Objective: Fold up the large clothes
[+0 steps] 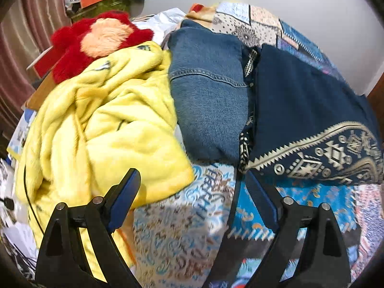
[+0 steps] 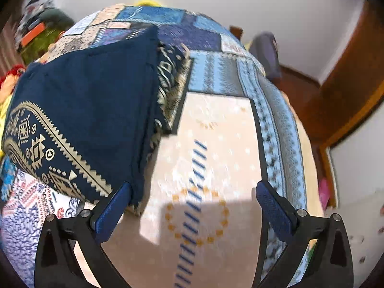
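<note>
Patchwork bedspread [image 2: 216,124] under folded navy garment [image 2: 84,96].

Bedspread [image 1: 182,235]: undermost; all garments lie on it.
Fleece garment [image 1: 108,124]: left part of the left wrist view, crumpled, its near hem just beyond the left gripper [image 1: 192,187].
Plush toy [image 1: 100,40]: behind the fleece garment, touching it.
Folded jeans [image 1: 208,96]: right of the fleece garment, edges touching.
Folded patterned cloth [image 1: 307,120]: right of the jeans, apparently overlapping their edge.
Right gripper [image 2: 193,201]: its left finger just beside the patterned cloth's near corner, over bare bedspread.
</note>
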Action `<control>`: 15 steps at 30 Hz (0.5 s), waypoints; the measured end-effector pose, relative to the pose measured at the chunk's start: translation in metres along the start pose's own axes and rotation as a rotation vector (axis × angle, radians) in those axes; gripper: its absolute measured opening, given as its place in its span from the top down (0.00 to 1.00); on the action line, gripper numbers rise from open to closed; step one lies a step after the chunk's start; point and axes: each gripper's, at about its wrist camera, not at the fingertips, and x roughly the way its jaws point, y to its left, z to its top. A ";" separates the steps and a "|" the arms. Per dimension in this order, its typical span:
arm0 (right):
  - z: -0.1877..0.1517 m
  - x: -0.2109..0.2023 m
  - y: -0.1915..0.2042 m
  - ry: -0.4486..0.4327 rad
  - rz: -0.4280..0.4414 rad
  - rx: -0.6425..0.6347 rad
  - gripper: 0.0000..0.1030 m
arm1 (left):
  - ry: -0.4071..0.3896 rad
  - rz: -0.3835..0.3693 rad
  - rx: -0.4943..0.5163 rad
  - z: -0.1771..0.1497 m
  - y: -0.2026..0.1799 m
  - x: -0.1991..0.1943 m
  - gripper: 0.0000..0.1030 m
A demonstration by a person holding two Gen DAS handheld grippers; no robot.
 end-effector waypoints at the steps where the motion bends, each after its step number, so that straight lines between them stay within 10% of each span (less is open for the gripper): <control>1: -0.002 -0.003 -0.001 0.000 0.003 0.002 0.00 | 0.001 -0.016 -0.004 -0.001 0.000 -0.004 0.13; 15: 0.011 -0.071 0.061 -0.150 0.149 -0.058 0.00 | 0.149 -0.501 -0.198 -0.005 -0.064 0.044 0.14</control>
